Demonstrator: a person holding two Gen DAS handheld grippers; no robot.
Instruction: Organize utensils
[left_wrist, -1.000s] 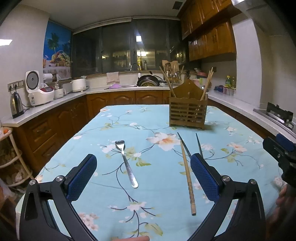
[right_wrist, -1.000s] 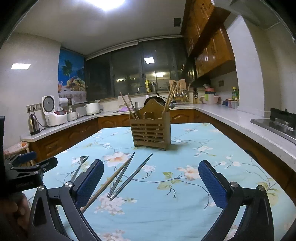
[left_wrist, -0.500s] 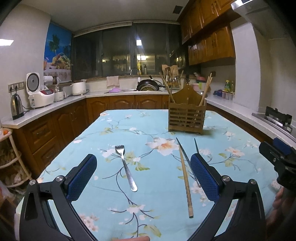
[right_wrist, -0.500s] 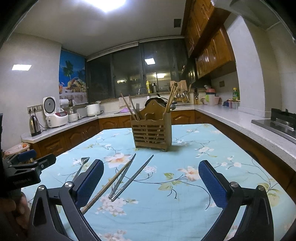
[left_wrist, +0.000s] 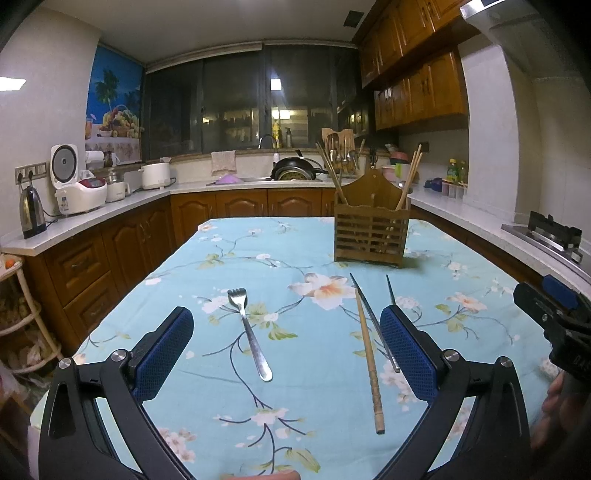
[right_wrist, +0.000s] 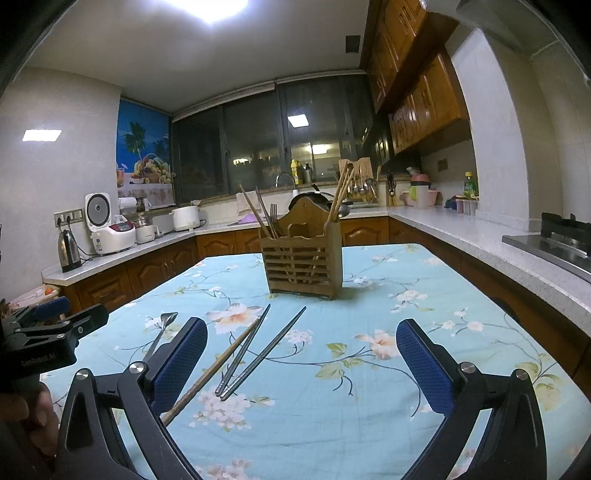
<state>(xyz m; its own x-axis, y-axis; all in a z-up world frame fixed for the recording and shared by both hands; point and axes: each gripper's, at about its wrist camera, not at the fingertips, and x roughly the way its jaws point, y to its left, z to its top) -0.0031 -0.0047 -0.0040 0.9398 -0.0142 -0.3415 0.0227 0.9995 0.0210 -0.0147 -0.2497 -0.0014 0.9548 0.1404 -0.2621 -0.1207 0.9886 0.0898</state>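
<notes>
A wooden utensil holder (left_wrist: 371, 236) (right_wrist: 301, 267) stands on the far half of the table, with chopsticks and a fork upright in it. A metal fork (left_wrist: 249, 332) (right_wrist: 159, 332), a wooden chopstick (left_wrist: 369, 363) (right_wrist: 218, 365) and two metal chopsticks (left_wrist: 373, 321) (right_wrist: 258, 349) lie loose on the floral cloth. My left gripper (left_wrist: 286, 349) is open and empty, held above the fork and chopsticks. My right gripper (right_wrist: 303, 363) is open and empty, above the cloth just right of the chopsticks.
The table (left_wrist: 295, 424) wears a light blue floral cloth. Wooden cabinets and white counters ring the room, with a kettle (left_wrist: 31, 212), rice cooker (left_wrist: 74, 184) and a stove (left_wrist: 550, 232) on them. Each gripper shows at the edge of the other's view.
Both grippers have tilted up and drawn slightly back, so the table items sit lower in view. Nothing on the table has moved.
</notes>
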